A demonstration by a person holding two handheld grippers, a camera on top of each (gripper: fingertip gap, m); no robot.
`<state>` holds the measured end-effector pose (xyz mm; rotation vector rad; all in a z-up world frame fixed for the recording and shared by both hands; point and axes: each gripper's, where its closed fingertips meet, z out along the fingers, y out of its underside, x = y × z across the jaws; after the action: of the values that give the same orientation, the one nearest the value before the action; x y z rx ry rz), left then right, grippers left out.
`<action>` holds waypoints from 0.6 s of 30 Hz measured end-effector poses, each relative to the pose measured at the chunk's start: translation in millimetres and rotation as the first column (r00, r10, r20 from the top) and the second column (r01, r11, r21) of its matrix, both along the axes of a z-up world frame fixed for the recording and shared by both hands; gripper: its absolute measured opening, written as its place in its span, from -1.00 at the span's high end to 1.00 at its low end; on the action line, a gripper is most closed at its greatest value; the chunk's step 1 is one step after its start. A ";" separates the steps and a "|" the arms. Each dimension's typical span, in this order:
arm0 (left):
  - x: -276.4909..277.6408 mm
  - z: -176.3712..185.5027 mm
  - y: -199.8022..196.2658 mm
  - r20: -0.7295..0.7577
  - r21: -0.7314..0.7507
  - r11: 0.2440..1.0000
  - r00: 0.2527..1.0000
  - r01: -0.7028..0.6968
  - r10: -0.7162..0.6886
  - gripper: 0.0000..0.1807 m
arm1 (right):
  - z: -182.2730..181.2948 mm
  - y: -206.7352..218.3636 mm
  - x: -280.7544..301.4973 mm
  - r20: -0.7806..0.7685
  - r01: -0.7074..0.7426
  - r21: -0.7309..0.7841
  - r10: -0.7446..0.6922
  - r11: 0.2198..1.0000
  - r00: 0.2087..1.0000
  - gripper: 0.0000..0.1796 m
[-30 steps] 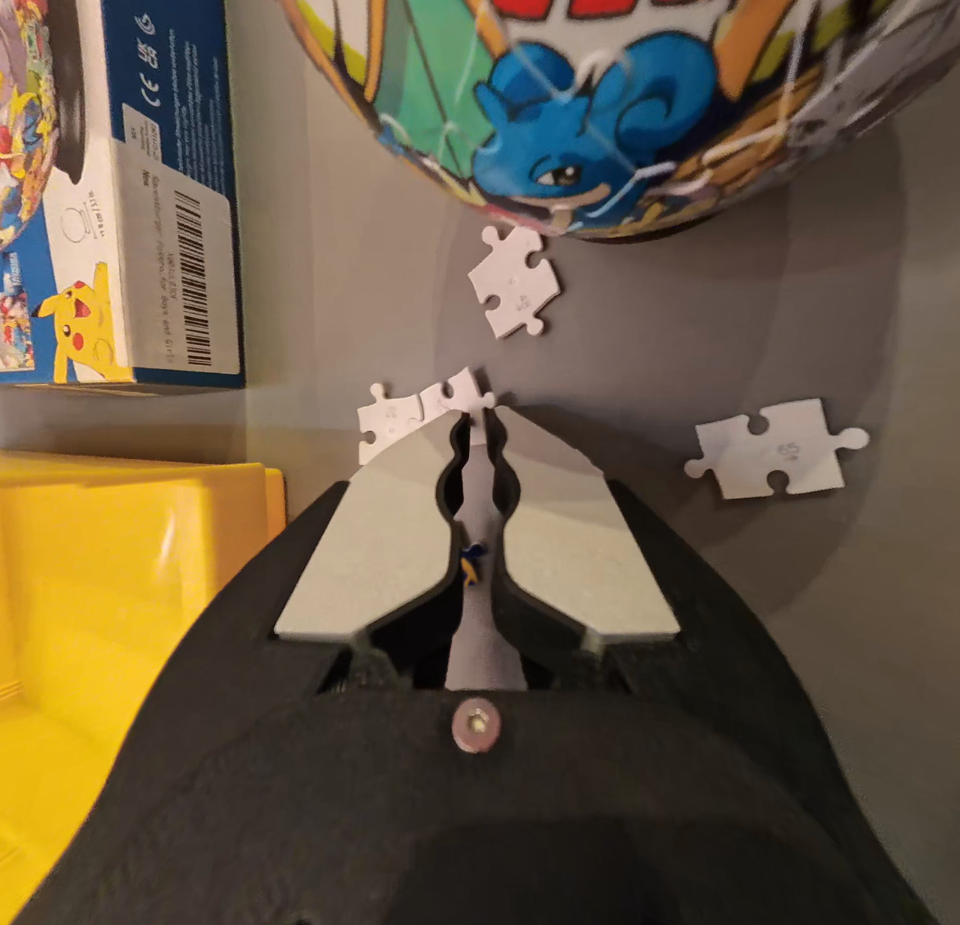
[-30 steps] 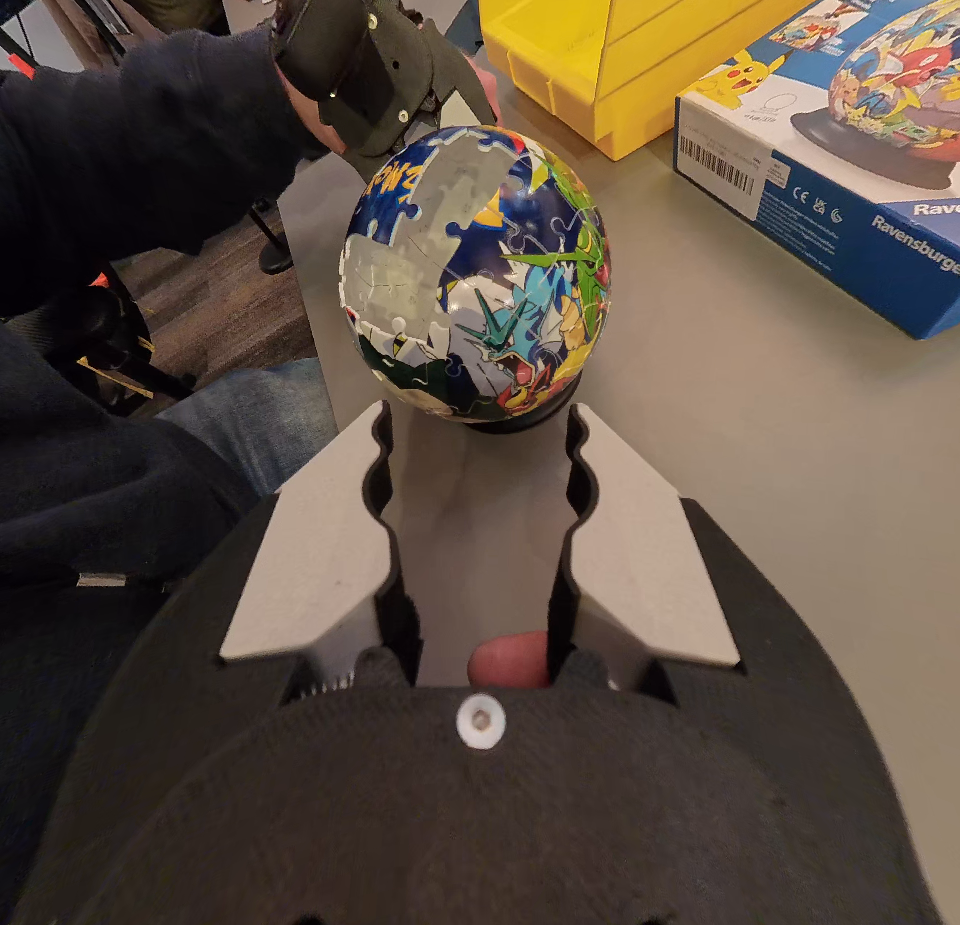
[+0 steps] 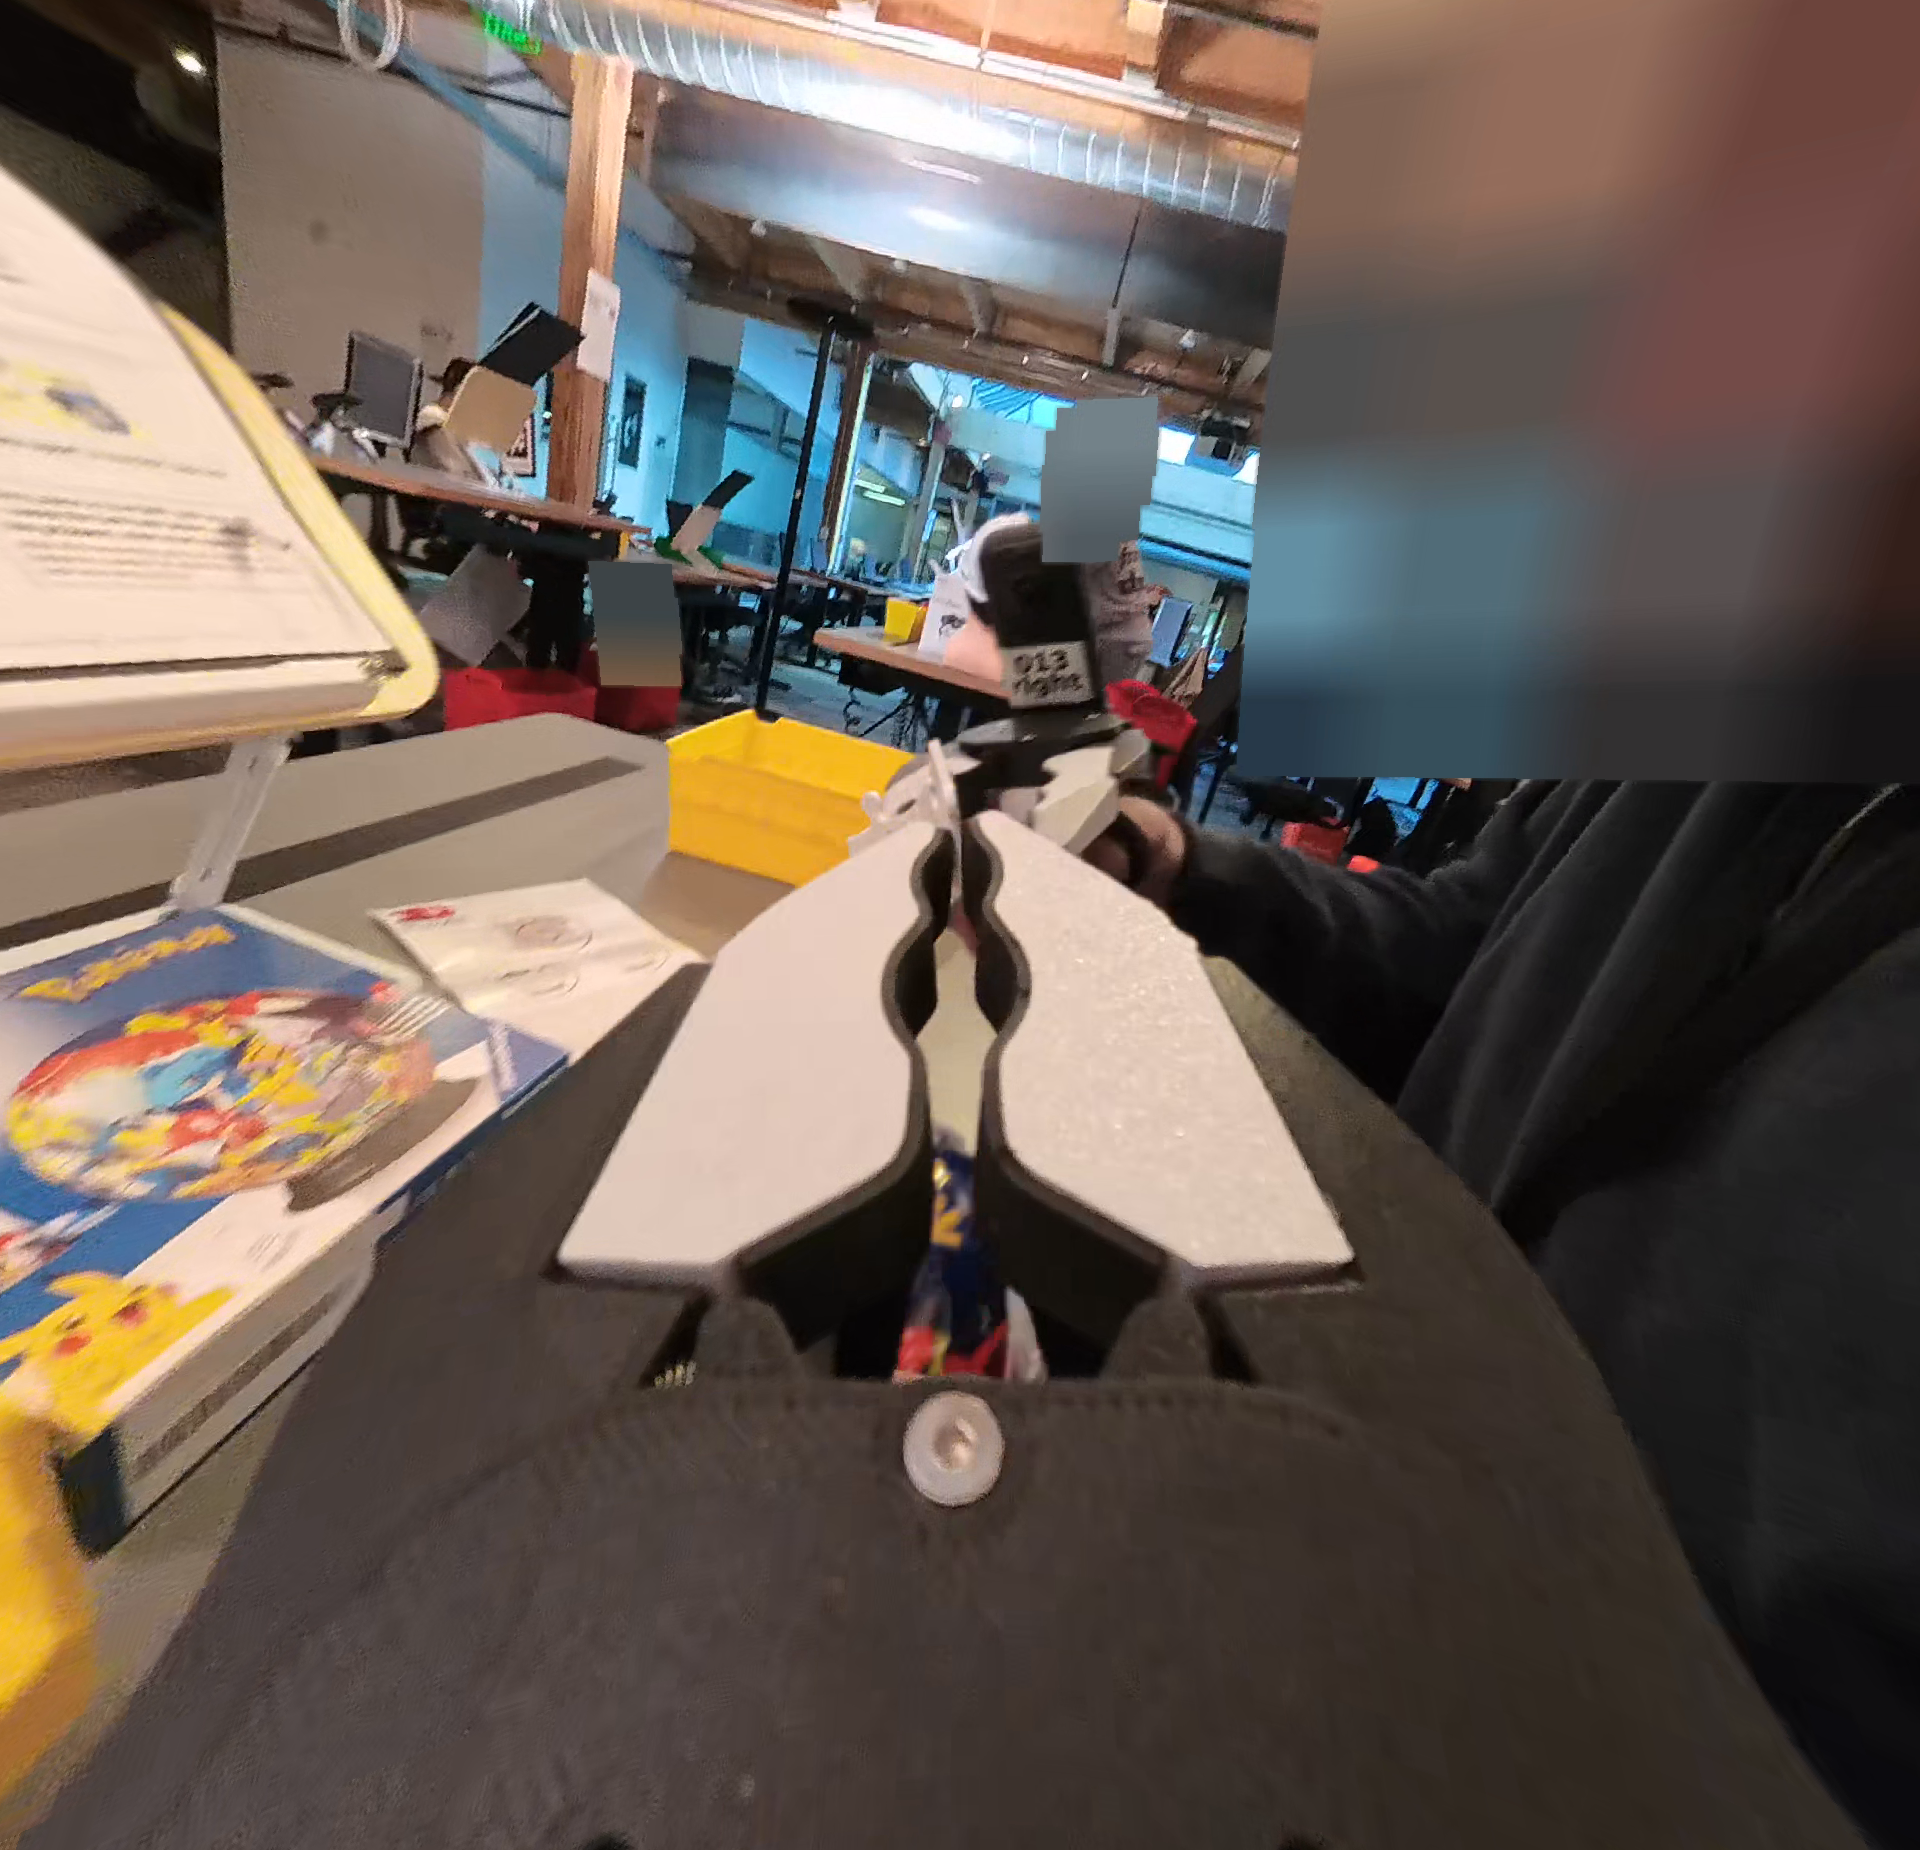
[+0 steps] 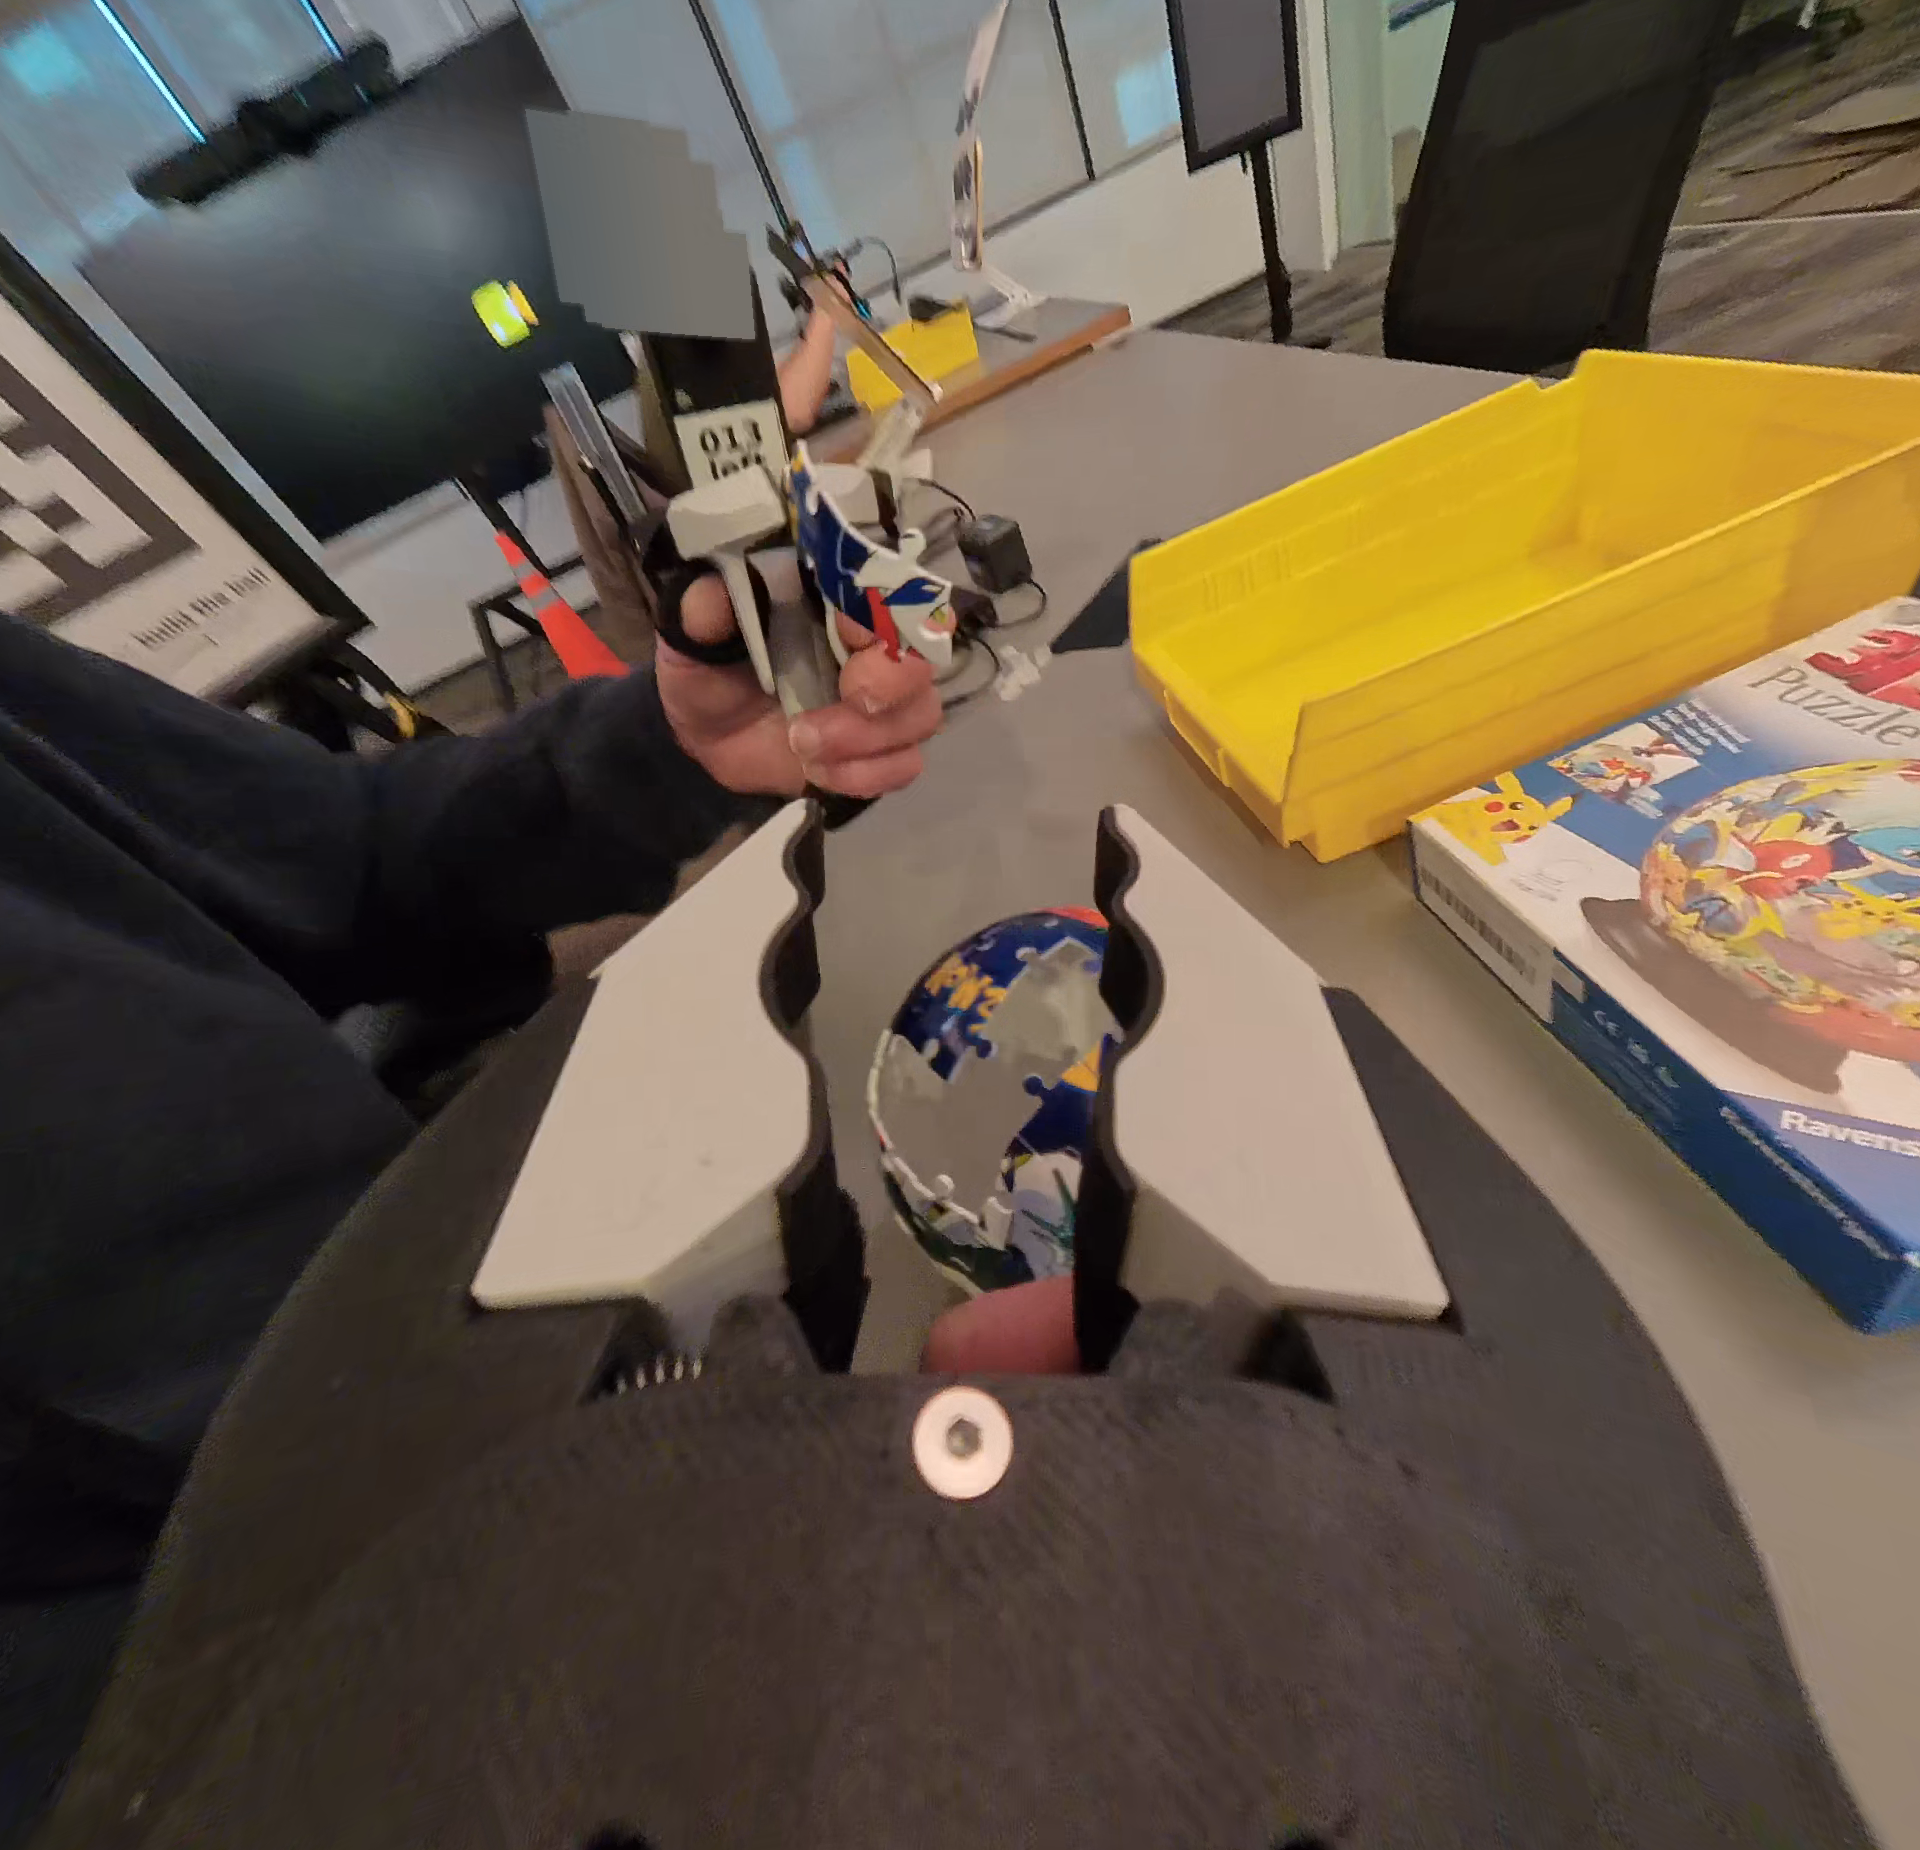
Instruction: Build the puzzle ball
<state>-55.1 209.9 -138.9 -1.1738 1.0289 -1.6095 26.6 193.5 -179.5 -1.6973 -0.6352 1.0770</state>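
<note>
The left gripper point(image 4: 821, 553), raised well above the grey table point(image 4: 1195, 429), clamps a curved blue-and-white puzzle piece point(image 4: 873, 574); the unfinished colourful puzzle ball point(image 4: 987, 1094) sits below, nearer the right gripper point(image 4: 961, 844) (jaws apart, empty).

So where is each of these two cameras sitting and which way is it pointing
Left wrist view: on the left gripper, lifted and facing across the room; its fingers are shut on a puzzle piece, a dark sleeve at right.
Right wrist view: on the open right gripper, looking down over the table at the puzzle ball; a hand shows.
Shared: yellow bin, puzzle box, each other's gripper.
</note>
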 end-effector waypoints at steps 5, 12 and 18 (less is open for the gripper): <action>17.3 21.0 -19.5 0.091 -0.044 0.999 0.996 0.011 -0.007 0.99 | 9.5 -14.6 14.0 -0.114 -0.017 -0.034 0.013 0.999 0.993 0.46; 32.8 28.7 -29.1 0.296 -0.267 0.963 0.954 0.031 0.051 0.98 | 10.3 -29.1 6.2 -0.296 -0.047 -0.113 0.012 0.992 0.955 0.50; 50.0 19.9 -39.6 0.351 -0.375 0.924 0.934 0.078 0.063 0.98 | 25.1 -32.8 -4.9 -0.432 -0.067 -0.119 0.009 0.991 0.902 0.55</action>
<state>-5.1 170.3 -118.9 -1.0636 0.4935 -2.0014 21.6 160.6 -154.3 -1.4864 -0.3168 1.4943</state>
